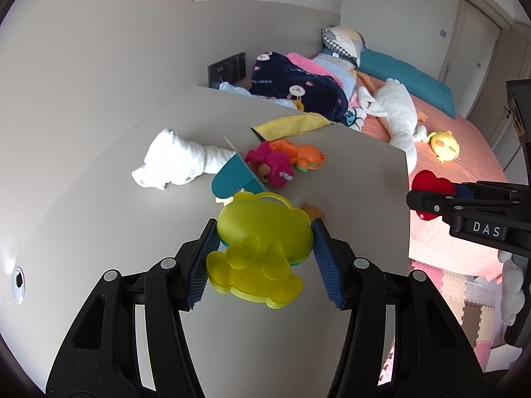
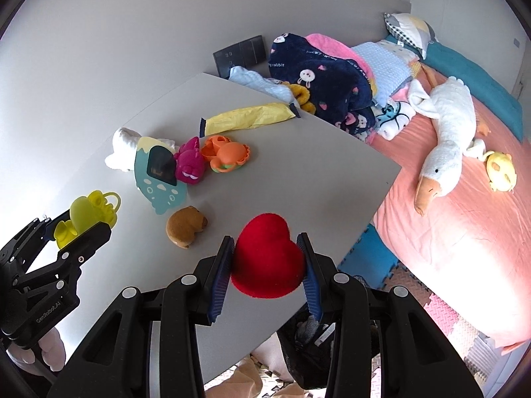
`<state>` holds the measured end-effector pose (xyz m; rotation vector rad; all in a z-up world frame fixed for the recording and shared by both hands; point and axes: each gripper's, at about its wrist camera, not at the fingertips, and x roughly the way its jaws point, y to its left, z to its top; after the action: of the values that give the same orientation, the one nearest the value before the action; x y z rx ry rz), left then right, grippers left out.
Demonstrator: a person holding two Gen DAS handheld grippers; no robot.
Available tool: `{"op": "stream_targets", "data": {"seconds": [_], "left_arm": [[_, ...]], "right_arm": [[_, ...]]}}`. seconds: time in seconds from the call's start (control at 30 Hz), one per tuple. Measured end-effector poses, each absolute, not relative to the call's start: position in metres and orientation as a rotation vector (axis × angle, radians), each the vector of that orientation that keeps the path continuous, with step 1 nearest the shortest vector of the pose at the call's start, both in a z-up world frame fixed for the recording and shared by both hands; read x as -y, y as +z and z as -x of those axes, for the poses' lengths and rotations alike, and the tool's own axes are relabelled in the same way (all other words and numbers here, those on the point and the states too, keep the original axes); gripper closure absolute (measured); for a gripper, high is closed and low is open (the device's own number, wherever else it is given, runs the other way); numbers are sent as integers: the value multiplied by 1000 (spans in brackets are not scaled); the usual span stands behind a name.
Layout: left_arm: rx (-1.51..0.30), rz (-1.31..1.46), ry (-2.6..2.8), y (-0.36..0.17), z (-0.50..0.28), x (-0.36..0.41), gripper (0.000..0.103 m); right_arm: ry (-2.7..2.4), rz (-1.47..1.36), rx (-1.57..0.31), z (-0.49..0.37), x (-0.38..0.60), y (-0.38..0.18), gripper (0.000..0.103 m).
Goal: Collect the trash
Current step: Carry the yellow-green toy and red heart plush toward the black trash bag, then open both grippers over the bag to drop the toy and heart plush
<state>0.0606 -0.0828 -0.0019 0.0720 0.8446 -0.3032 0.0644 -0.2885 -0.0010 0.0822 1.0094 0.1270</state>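
My left gripper (image 1: 264, 248) is shut on a yellow-green plastic frog toy (image 1: 262, 235), held above the grey table (image 1: 99, 199); from the right wrist the frog toy (image 2: 86, 215) shows at the left in the left gripper (image 2: 78, 232). My right gripper (image 2: 267, 258) is shut on a red plush heart (image 2: 268, 258), lifted over the table's near corner; the left wrist sees the red heart (image 1: 431, 185) at the right edge. On the table lie a yellow wrapper (image 2: 249, 116), a white crumpled cloth (image 1: 172, 162), a teal card (image 2: 159, 172), a pink toy (image 2: 190, 162), an orange toy (image 2: 229, 154) and a brown plush (image 2: 184, 225).
A bed with a pink sheet (image 2: 448, 232) lies right of the table, carrying a plush goose (image 2: 444, 139), a small yellow toy (image 2: 501, 169), a navy rabbit blanket (image 2: 318, 73) and pillows. Foam floor mats (image 2: 448, 318) and a dark bag (image 2: 308, 341) lie below the table edge.
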Motion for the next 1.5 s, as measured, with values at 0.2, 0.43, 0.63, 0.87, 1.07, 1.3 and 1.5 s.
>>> {"op": "stream_targets", "data": {"seconds": [0.2,0.43,0.63,0.87,1.07,1.3,1.5], "left_arm": [[-838,-88,-336,2,-46,102,48],[-836,-106,-370,5,-27,124,48],[-840,-128,-410,6,-14,145,48],[-833,-159,-467,9,1,174,48],[-822,-184,-516,14,10,200,48],[-822,-215,-577,13,17,234,48],[-825,-239,-632,8,24,262,48]], "right_arm": [[105,-98,-1000,-45,307,4,62],[83,-120,-996,-24,329,6,62],[60,-139,-999,-8,348,4,62],[23,-159,-990,9,372,6,62],[-13,-179,-976,23,395,11,62],[-56,-196,-969,39,425,13,62],[-101,-209,-968,50,452,13,62]]}}
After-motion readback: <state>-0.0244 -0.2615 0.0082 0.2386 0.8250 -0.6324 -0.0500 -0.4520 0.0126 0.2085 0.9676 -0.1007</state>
